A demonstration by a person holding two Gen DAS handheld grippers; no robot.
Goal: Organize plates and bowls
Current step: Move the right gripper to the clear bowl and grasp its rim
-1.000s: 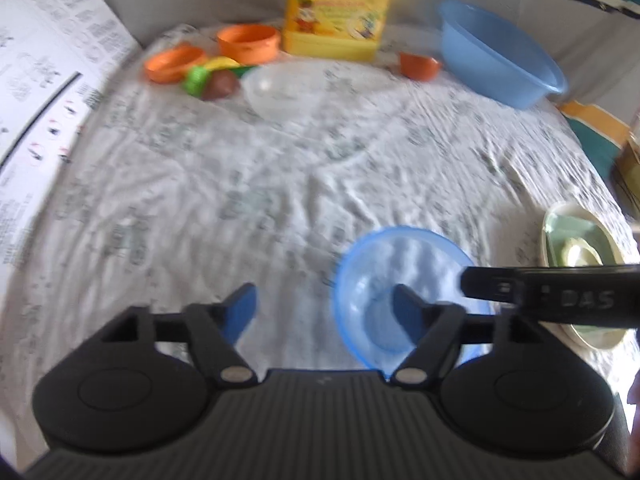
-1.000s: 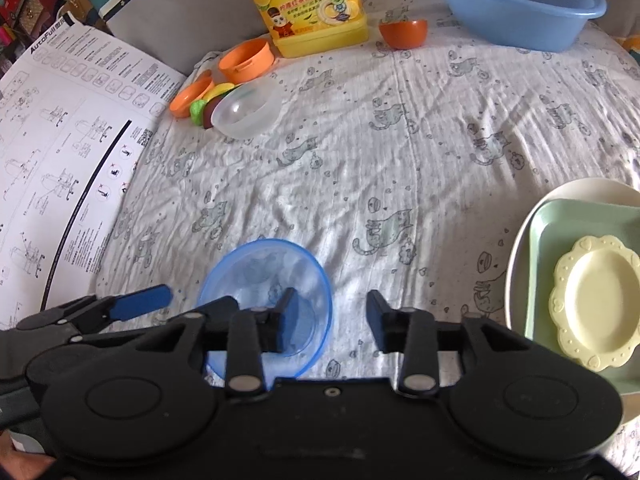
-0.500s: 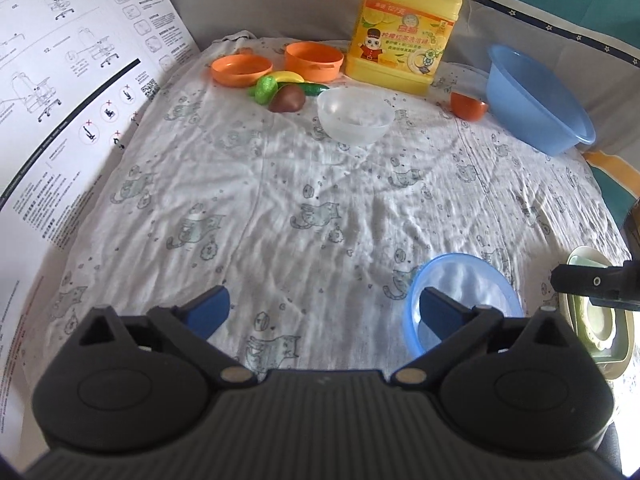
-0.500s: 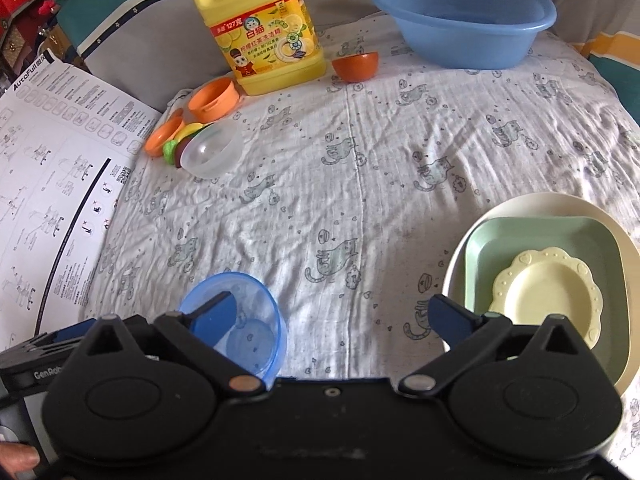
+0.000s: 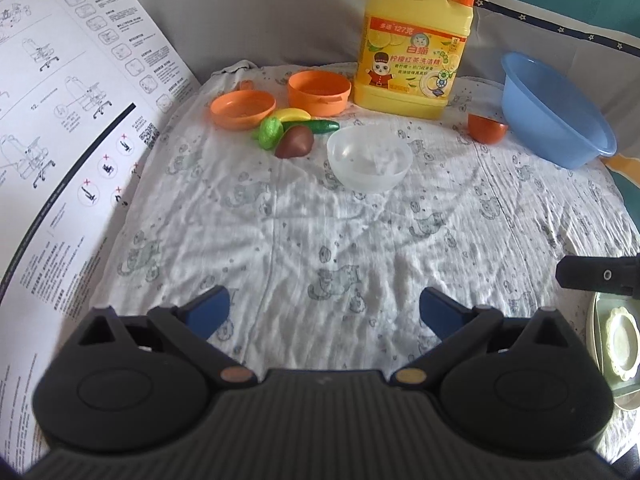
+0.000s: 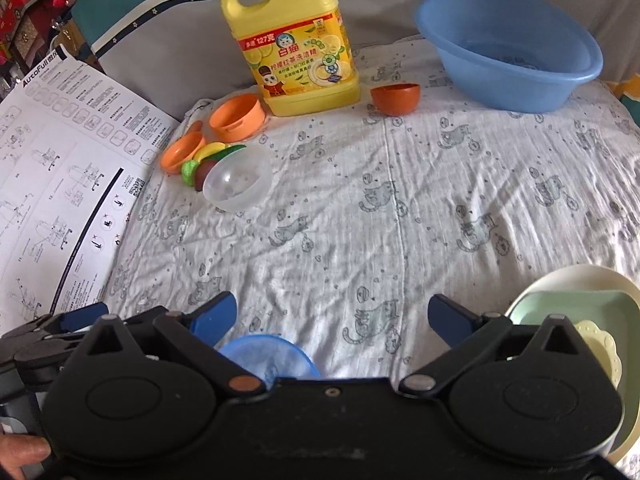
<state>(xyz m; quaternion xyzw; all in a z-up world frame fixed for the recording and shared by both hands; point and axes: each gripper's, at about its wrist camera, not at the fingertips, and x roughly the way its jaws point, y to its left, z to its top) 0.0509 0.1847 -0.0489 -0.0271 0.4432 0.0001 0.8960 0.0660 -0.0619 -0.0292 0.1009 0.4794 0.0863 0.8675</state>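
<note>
Taking the yellow detergent jug [image 6: 296, 46] at the back of the cloth as the landmark and reading from the left: two orange dishes sit just left of its base, the shallow orange dish [image 6: 182, 152] nearer the instruction sheet [image 6: 60, 168] and the deeper orange cup [image 6: 236, 116] close against the jug. In front of them lies a small heap of toy fruit [image 5: 290, 134].

The clear bowl [image 6: 238, 182] lies in front of the jug, touching the fruit in the right wrist view, and appears tipped toward the camera. It looks like thin plastic: light, a little springy, probably slick, so pinching one wall at the rim seems the surest hold.

The small blue bowl [image 6: 268, 354] rests well forward of the jug, half hidden under the right gripper's body. It likely handles the same way.

The little red-orange bowl [image 6: 396, 98] stands just right of the jug, and the big blue basin [image 6: 512, 48] beyond it.

Far forward and right of the jug, the plates are nested: cream plate [image 6: 580, 280], green square dish [image 6: 576, 308], scalloped yellow plate [image 6: 600, 344].

The left gripper [image 5: 324, 312] and the right gripper [image 6: 332, 316] both stand wide apart over bare cloth, holding nothing.
</note>
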